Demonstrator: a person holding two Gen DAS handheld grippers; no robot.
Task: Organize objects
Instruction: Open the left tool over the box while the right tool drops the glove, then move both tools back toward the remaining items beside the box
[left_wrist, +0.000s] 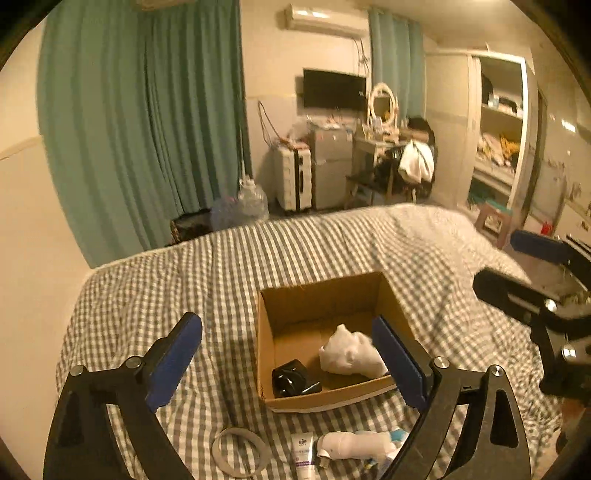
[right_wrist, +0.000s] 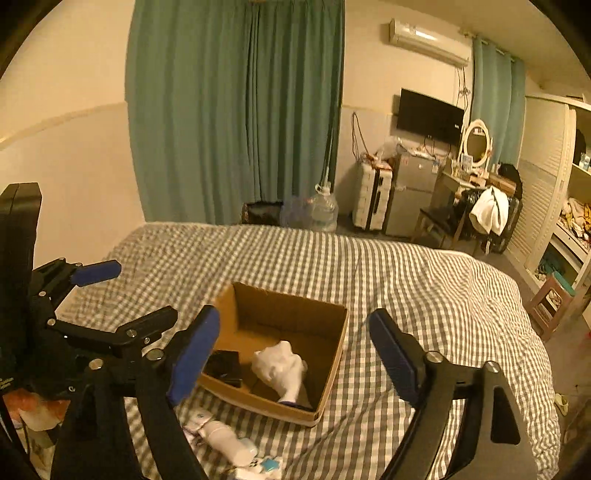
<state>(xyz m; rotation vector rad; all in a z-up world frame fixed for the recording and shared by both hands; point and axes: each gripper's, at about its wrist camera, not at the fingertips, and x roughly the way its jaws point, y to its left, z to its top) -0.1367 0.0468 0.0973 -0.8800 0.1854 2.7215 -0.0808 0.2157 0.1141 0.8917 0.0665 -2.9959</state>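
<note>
An open cardboard box (left_wrist: 325, 295) sits on a grey checked bed (left_wrist: 258, 258). Inside lie a white crumpled item (left_wrist: 351, 352) and a black object (left_wrist: 291, 376); they also show in the right wrist view as the white item (right_wrist: 282, 363) and black object (right_wrist: 223, 365) in the box (right_wrist: 295, 306). In front of the box lie a tape ring (left_wrist: 240, 452), a small white tube (left_wrist: 304, 454) and a white bottle (left_wrist: 354, 445). My left gripper (left_wrist: 288, 358) is open and empty, above the box's near side. My right gripper (right_wrist: 291, 350) is open and empty, over the box.
The bed ends at a wall on the left and drops to the floor at the far and right edges. Green curtains (right_wrist: 236, 110), a water jug (right_wrist: 323, 210), a suitcase (right_wrist: 371, 195), a small fridge (right_wrist: 412, 192) and a dresser stand beyond.
</note>
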